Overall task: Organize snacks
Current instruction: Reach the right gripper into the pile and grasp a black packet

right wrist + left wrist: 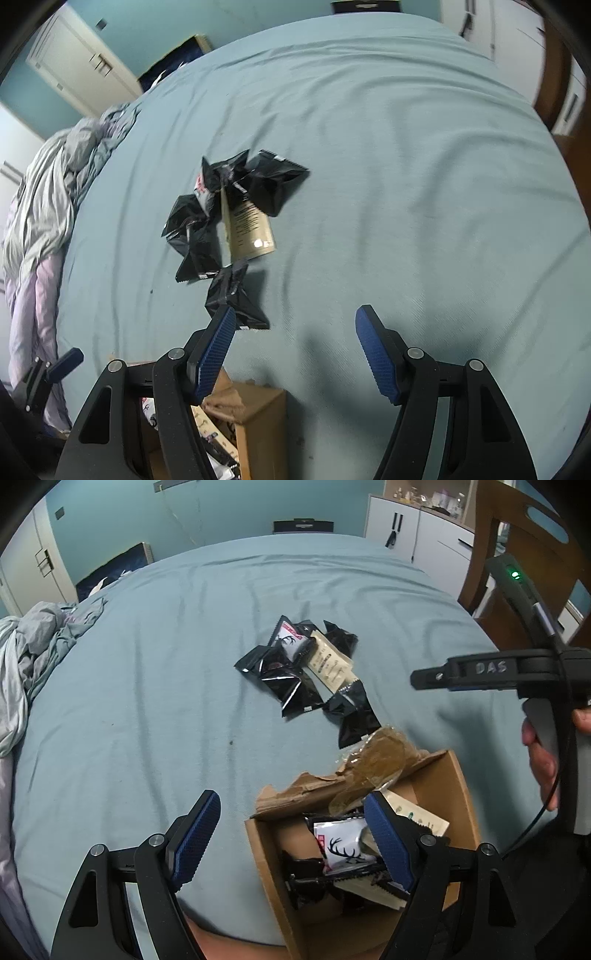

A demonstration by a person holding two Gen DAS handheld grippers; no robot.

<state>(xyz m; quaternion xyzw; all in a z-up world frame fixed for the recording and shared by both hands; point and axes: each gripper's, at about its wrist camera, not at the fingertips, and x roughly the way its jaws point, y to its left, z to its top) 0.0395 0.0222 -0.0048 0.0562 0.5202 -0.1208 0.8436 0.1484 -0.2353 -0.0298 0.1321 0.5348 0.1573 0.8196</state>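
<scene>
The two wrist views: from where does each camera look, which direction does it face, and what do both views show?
Left wrist: above the cardboard box, facing across the bed; shows open left tongs, the right hand.
Right wrist: above the bed beside the box, facing the snack pile; shows open right tongs only.
Shared: bed, snack pile, box, crumpled blanket.

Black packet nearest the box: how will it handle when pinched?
The black packet looks puffy and crinkled, so it would probably crumple between the pads rather than stay stiff. Its glossy film may be slippery; the flat serrated seam seems the safer hold. It is likely light and may slide on the bedsheet if nudged.
</scene>
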